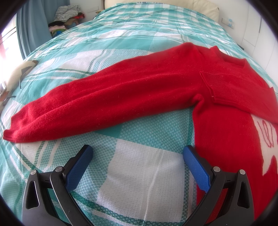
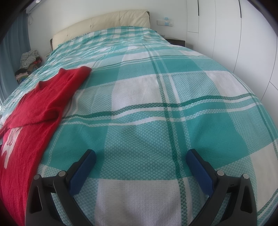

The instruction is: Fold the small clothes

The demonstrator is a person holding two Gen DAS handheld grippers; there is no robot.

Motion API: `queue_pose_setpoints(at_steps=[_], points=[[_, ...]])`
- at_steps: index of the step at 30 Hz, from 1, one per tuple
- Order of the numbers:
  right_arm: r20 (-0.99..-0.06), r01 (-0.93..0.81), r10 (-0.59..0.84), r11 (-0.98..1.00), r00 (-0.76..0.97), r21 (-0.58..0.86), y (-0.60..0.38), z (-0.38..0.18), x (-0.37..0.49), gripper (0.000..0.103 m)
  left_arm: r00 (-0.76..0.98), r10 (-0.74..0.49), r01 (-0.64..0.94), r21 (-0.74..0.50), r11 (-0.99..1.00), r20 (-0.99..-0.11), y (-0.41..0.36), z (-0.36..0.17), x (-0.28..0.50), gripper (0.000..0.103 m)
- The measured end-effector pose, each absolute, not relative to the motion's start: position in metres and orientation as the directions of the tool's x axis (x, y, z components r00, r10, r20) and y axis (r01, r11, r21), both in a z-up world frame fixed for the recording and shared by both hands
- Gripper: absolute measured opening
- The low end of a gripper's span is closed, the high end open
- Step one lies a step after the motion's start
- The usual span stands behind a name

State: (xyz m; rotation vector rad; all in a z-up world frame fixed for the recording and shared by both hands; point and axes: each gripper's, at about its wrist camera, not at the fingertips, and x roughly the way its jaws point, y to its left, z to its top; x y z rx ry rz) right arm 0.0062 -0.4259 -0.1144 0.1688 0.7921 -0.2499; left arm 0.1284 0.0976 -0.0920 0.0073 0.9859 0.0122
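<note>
1. The bed (image 2: pixel 156 97) fills both views, covered by a teal, white and dark-green plaid blanket (image 1: pixel 135 165) with a woven diamond texture, lying mostly smooth
2. A white wardrobe (image 2: pixel 243 34) runs along the bed's right side; a cream padded headboard (image 2: pixel 104 22) stands at the far end, with a wall switch plate (image 2: pixel 165 23) beside it and a blue curtain (image 1: pixel 33 26) on the left
3. The red sweater (image 1: pixel 225 121) lies flat on the blanket, front up, one sleeve (image 1: pixel 97 102) stretched out leftward, the other folded across the chest
4. A white motif with red stitched lines (image 1: pixel 267 139) shows on the sweater's front; no writing can be read
5. A pile of mixed clothes (image 1: pixel 66 15) sits off the bed's far left corner
6. The left gripper (image 1: pixel 138 153) hovers over bare blanket, fingers spread wide and holding nothing, its right finger just beside the sweater's edge
7. The right gripper (image 2: pixel 140 156) is likewise spread wide and empty, the sweater near its left
</note>
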Motion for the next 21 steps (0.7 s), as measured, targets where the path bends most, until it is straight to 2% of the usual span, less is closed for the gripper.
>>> queue_pose_setpoints(at_steps=[21], points=[[-0.721, 0.284, -0.158, 0.957, 0.675, 0.057, -0.4265, -0.1142, 0.0065, 0.103, 0.563, 0.017, -0.017, 0.009, 1.000, -0.826, 0.0974, -0.0927, 0.1293, 0.103]])
